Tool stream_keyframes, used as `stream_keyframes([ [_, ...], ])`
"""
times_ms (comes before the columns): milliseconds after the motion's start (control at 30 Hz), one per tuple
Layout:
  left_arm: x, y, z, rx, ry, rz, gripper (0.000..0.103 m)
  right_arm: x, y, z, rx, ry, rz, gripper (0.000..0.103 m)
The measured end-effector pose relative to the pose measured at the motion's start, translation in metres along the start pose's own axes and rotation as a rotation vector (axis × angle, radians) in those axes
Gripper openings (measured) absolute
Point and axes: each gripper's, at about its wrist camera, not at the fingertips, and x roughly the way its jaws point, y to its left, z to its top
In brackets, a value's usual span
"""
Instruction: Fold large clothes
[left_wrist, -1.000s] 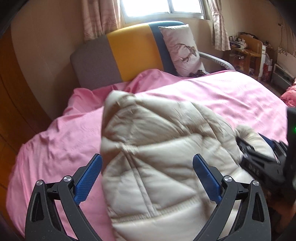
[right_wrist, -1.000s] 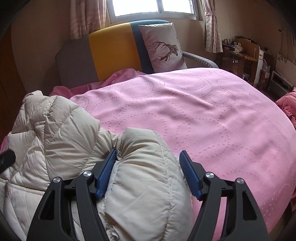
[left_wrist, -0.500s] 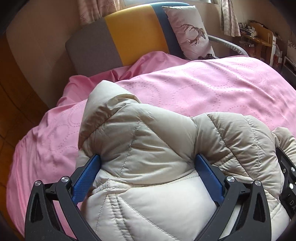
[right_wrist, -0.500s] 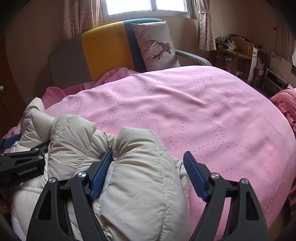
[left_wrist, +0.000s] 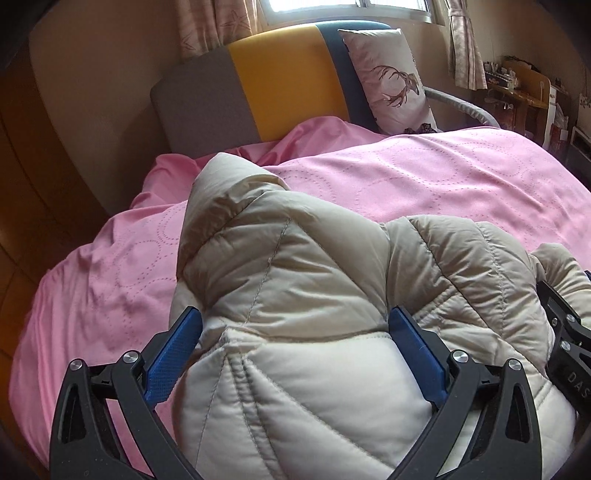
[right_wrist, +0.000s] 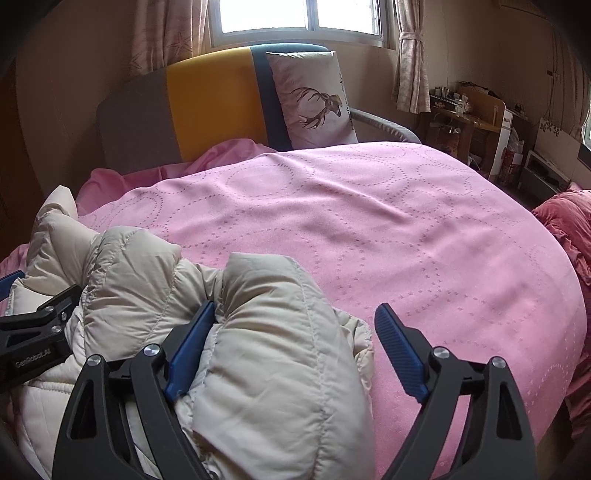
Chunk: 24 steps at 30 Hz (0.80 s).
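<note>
The jacket (left_wrist: 295, 332) lies bunched on the pink bedspread (left_wrist: 443, 177), not flat and not yet in any tidy fold, so the task looks early. Puffy quilted panels rise in humps ahead of both tools.

The left gripper (left_wrist: 295, 343) stands wide, with a thick hump of jacket filling the space between its blue pads (left_wrist: 173, 354); whether the pads are pressing the fabric I cannot tell.

The right gripper (right_wrist: 295, 347) is also wide. A padded roll of jacket (right_wrist: 273, 350) sits between its jaws, against its left pad, while the right pad stands clear over bare bedspread (right_wrist: 406, 221).

Still to do, by my reading: spread the jacket, bring the sleeves in, then fold the body over.
</note>
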Motion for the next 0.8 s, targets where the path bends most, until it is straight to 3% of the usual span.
stream_keyframes([
  [167,-0.030,0.014,-0.017,-0.054,-0.017,-0.059,0.100,-0.022,-0.003,0.002,-0.002,-0.026,0.017,0.096],
  [467,-0.062,0.010,-0.039,-0.019,-0.067,-0.035,0.100,-0.105,0.011,-0.012,-0.049,-0.128,0.128,0.101],
  [633,-0.066,0.011,-0.043,-0.021,-0.072,-0.038,0.100,-0.087,0.007,-0.033,-0.086,-0.076,0.033,0.101],
  [800,-0.078,0.012,-0.052,0.005,-0.067,-0.140,0.100,-0.063,-0.021,-0.061,0.013,-0.037,0.071,0.101],
])
